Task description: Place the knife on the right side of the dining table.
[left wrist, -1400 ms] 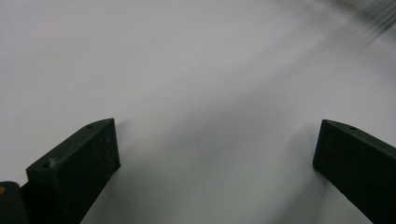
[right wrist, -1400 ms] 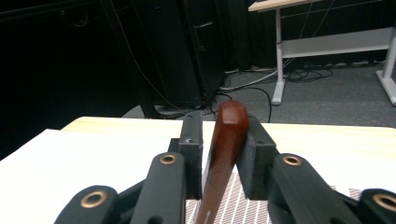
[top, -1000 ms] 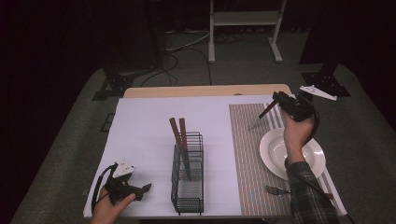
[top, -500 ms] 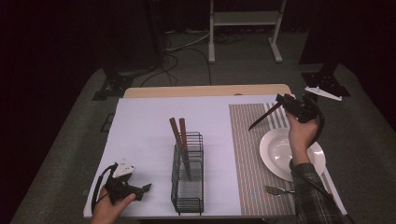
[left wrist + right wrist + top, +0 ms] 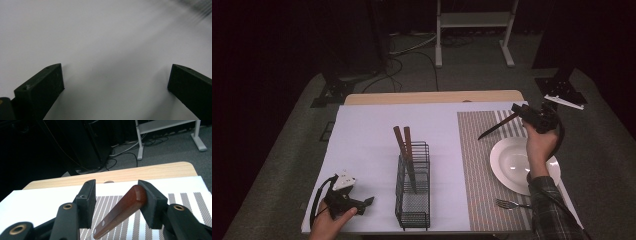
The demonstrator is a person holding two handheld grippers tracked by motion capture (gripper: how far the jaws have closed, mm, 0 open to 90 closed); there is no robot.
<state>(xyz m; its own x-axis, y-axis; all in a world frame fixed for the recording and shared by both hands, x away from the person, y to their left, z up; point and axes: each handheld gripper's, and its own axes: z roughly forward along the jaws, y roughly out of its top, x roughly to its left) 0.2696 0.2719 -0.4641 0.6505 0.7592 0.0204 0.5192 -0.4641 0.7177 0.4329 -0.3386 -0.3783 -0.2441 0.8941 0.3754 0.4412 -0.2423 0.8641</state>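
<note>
Right claw [image 5: 116, 202] just opening, jaws apart over the far right striped placemat [image 5: 477, 165]; wooden-handled knife [image 5: 120, 211] between them, leaning on one pad only, blade pointing left. Left claw [image 5: 362, 202] wide apart, near left on the desk [image 5: 372, 130].

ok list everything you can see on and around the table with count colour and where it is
Knife: one, brown handle, between right claw's jaws, over mat.
Knives in rack: two, brown handles, upright.
Wire rack: one, black, table middle.
Plate: one, white, on mat.
Fork: one, silver, near edge of mat.
Striped mat: one, grey-white, table's right.
Table cover: one, white.
Left claw: open, empty, near-left corner.
Right claw: jaws just opening, knife handle against one pad.
</note>
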